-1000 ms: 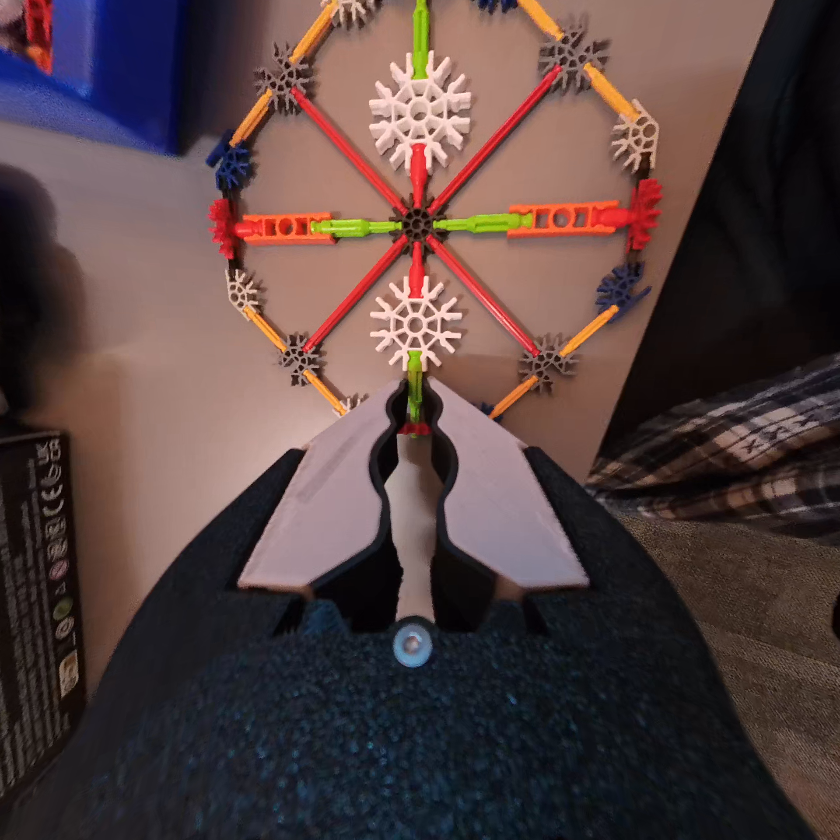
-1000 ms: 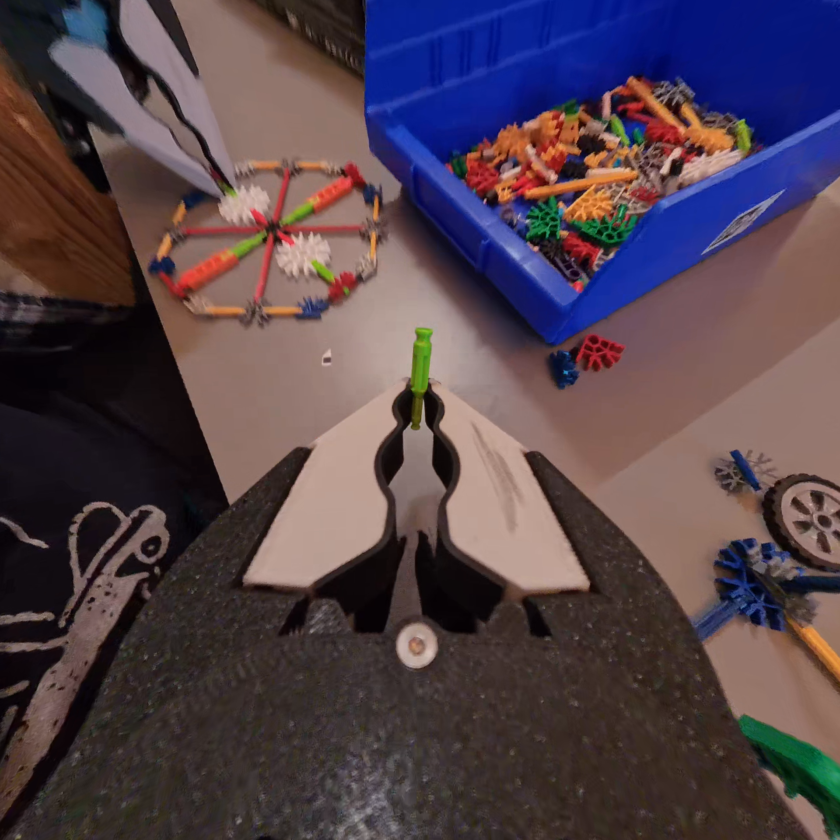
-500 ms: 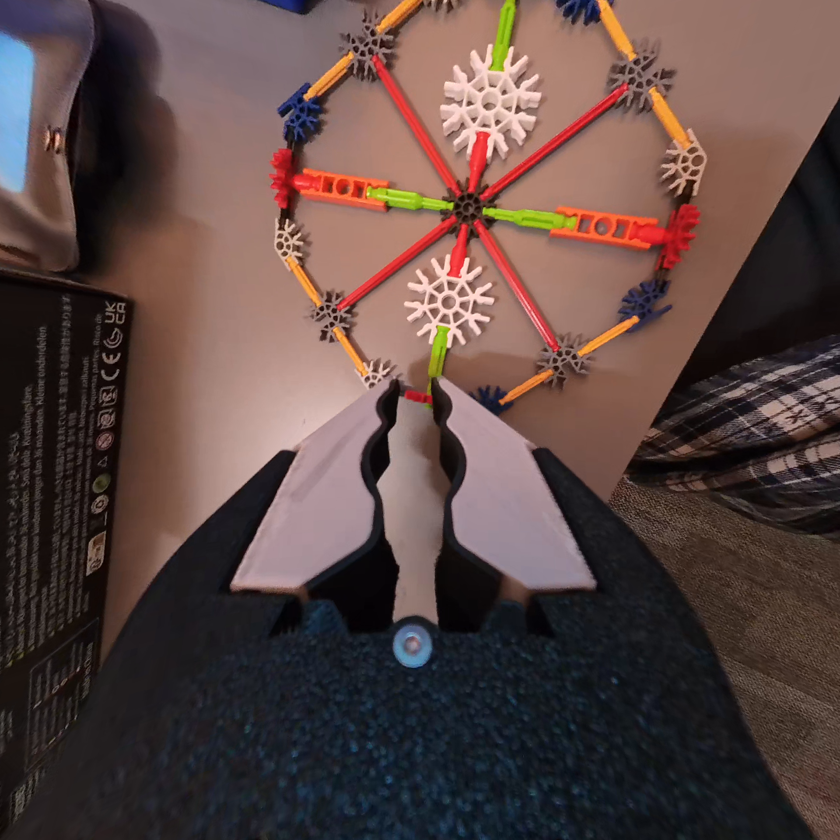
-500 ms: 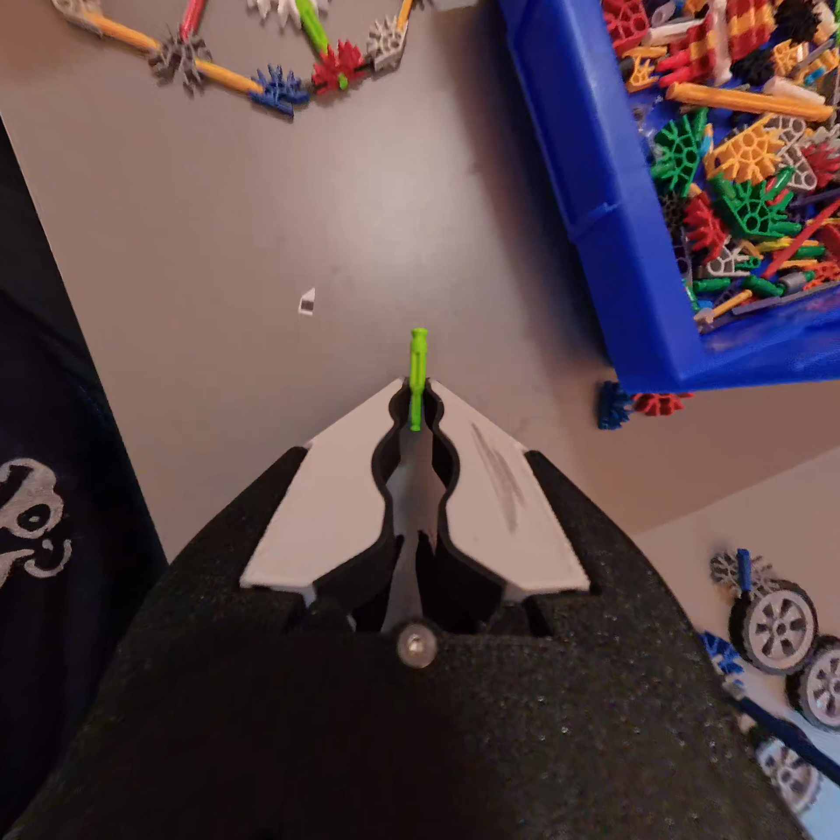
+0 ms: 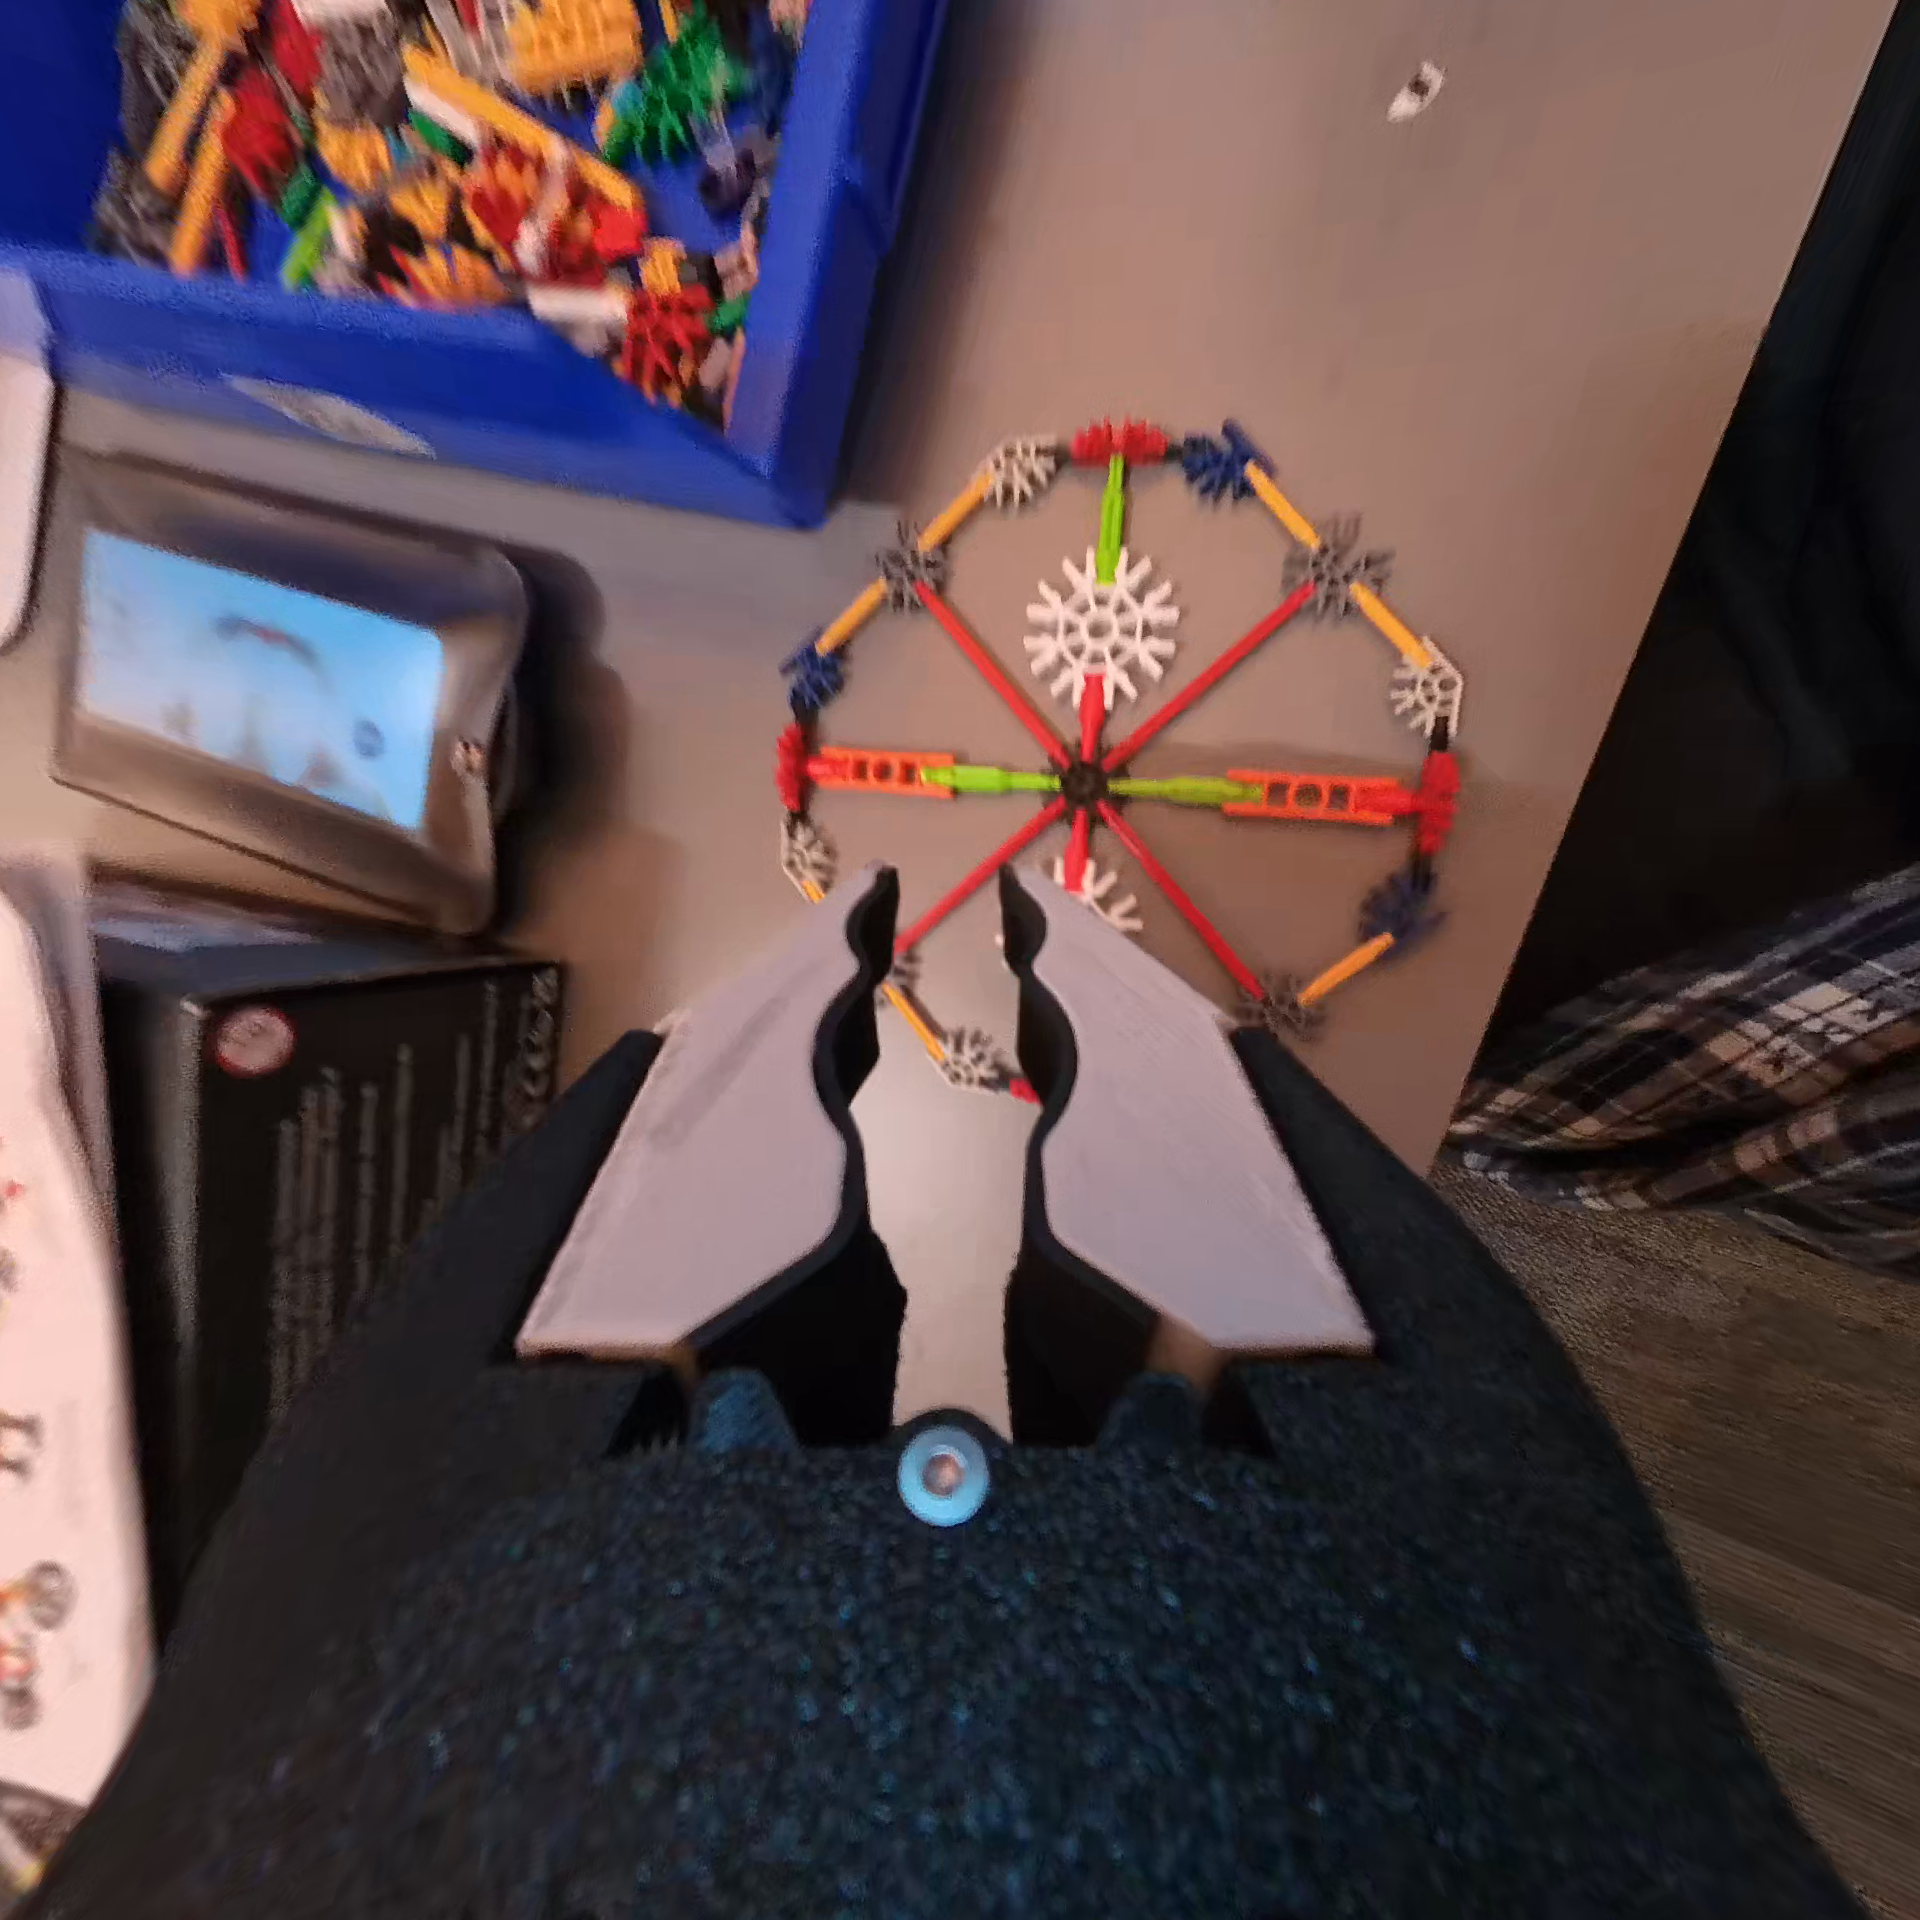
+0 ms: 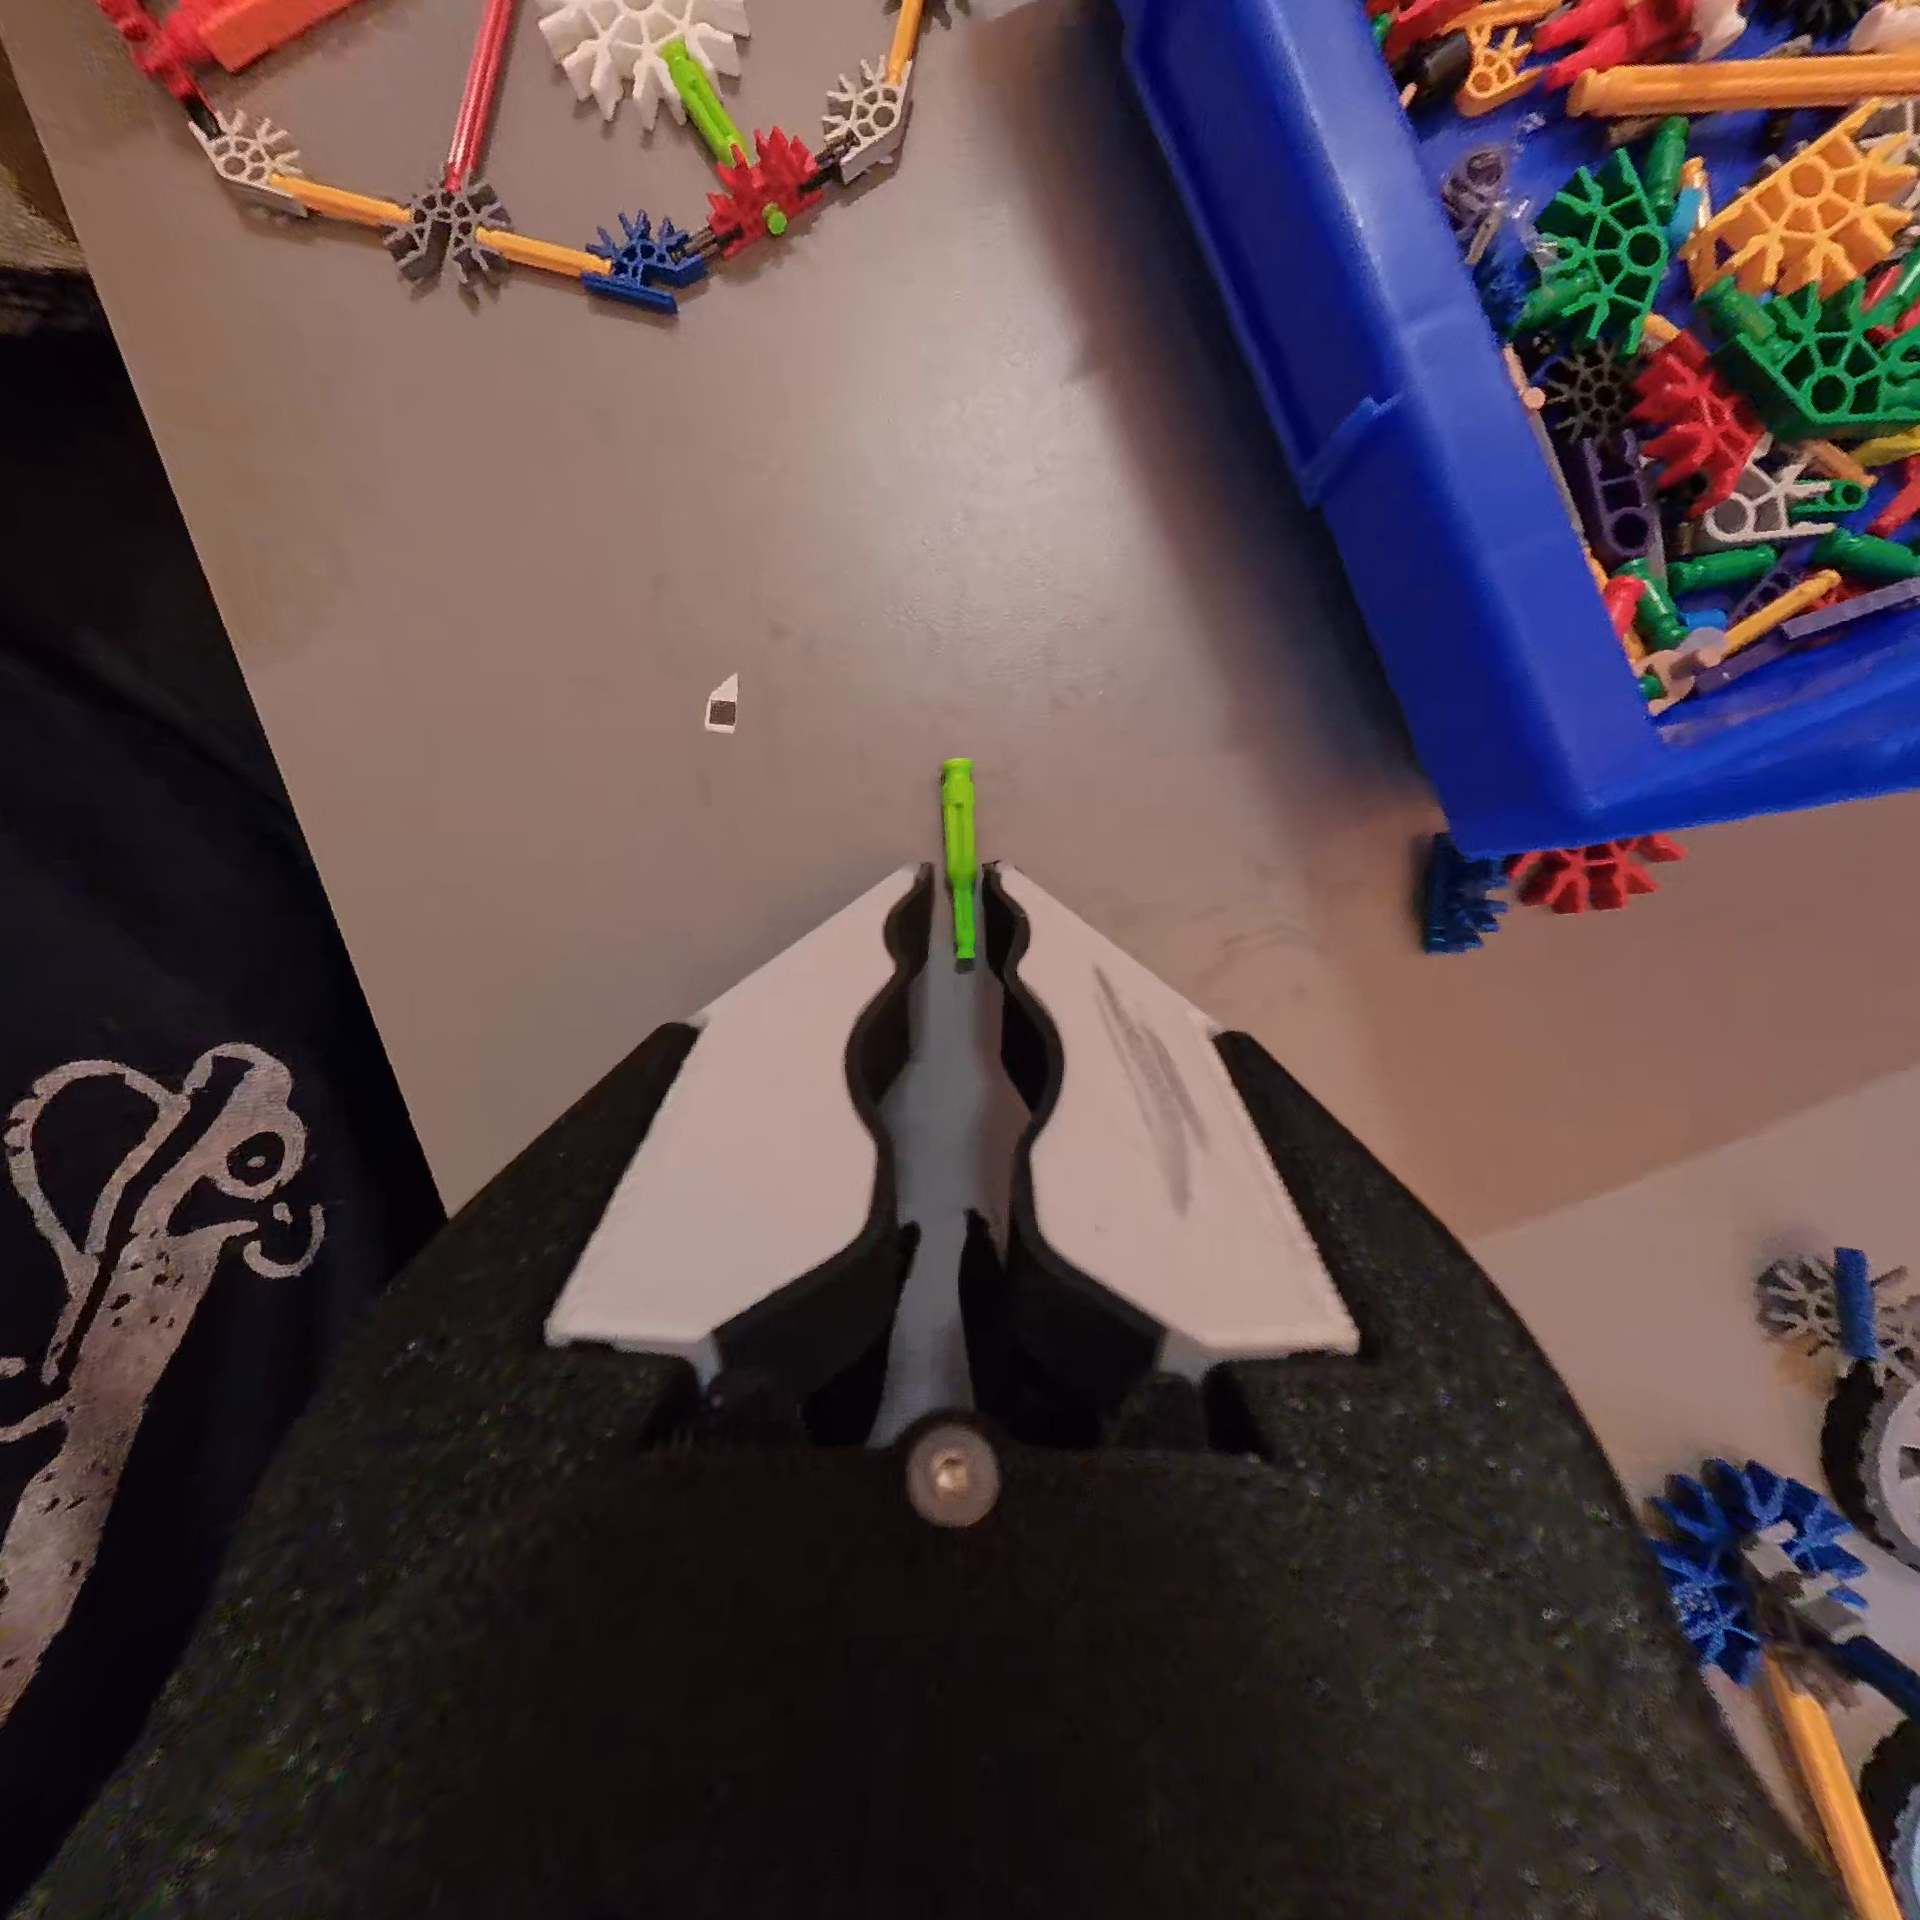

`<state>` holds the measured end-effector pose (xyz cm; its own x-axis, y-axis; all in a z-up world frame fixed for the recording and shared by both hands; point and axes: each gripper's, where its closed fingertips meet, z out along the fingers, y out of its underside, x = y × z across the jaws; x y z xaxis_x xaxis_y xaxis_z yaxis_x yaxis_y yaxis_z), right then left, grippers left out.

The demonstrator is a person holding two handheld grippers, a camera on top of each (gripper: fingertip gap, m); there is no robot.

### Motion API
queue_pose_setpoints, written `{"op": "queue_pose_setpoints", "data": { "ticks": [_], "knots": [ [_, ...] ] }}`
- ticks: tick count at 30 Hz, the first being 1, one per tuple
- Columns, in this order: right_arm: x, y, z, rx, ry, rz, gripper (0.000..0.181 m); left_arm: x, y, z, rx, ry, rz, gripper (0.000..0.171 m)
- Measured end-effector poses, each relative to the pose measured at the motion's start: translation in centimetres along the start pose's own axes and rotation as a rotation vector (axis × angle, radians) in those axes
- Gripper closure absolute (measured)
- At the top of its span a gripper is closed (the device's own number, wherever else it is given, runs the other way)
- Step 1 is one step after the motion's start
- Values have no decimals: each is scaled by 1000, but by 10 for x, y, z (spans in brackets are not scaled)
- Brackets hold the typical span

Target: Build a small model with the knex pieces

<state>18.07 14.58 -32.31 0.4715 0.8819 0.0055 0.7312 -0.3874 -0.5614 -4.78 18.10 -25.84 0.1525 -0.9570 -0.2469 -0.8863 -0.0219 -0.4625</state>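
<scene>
A flat wheel (image 5: 1081,779) of red, orange, green and yellow rods with white, grey, red and blue connectors lies on the grey table (image 5: 1247,260). My left gripper (image 5: 945,878) hovers over the wheel's near side. It is open and nothing is between its fingers. In the right wrist view my right gripper (image 6: 956,868) is low over the table (image 6: 727,468). A short lime-green rod (image 6: 957,821) stands between its fingertips and pokes forward, with a slit of space on each side, so the pads do not press it. Part of the wheel (image 6: 457,218) shows at the top left.
A blue bin (image 6: 1351,364) full of loose pieces stands at the right, with a blue (image 6: 1455,904) and a red connector (image 6: 1590,868) at its corner. A lit screen device (image 5: 260,675) and a black box (image 5: 343,1143) sit left of the wheel. Plaid cloth (image 5: 1714,1039) lies beyond the table edge. Left tips to right tips: about 25 centimetres. From the left gripper's tips to the flat wheel (image 5: 1081,779) is close to 6 centimetres.
My left gripper opened, let go of the green rod at the wheel's rim and pulled away. My right gripper's pads parted from the green rod they were pinching.
</scene>
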Motion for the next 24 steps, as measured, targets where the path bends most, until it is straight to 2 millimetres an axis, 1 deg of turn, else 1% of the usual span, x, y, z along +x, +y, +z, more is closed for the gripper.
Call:
{"op": "queue_pose_setpoints", "data": {
  "ticks": [1,4,6,9,11,13,16,17,20,22,24],
  "knots": [
    [1,0,0,0,6,-2,177,-4,-9,-1,14,-6,16,152],
    [0,-3,2,24,12,20,178,-22,-38,-5,44,-40,67,152],
    [1,-3,2,36,22,35,178,-38,-58,-6,48,-70,104,152],
    [7,-7,2,74,46,104,179,-60,-90,-2,55,-94,170,153],
    [8,-9,5,97,41,148,179,-78,-108,5,41,-105,206,152],
    [9,-11,7,116,63,158,178,-98,-121,16,15,-117,236,152],
    [7,-13,7,148,49,169,168,-121,-138,37,-27,-86,266,152],
    [8,-13,7,166,47,177,164,-129,-142,45,-47,-77,272,152],
    [10,-18,4,238,62,166,160,-151,-151,72,-109,-55,303,152],
    [15,-21,-1,281,87,169,160,-162,-152,93,-172,-13,327,152],
    [18,-22,-4,310,83,179,160,-178,-149,114,-254,-9,371,154]
  ]
}}
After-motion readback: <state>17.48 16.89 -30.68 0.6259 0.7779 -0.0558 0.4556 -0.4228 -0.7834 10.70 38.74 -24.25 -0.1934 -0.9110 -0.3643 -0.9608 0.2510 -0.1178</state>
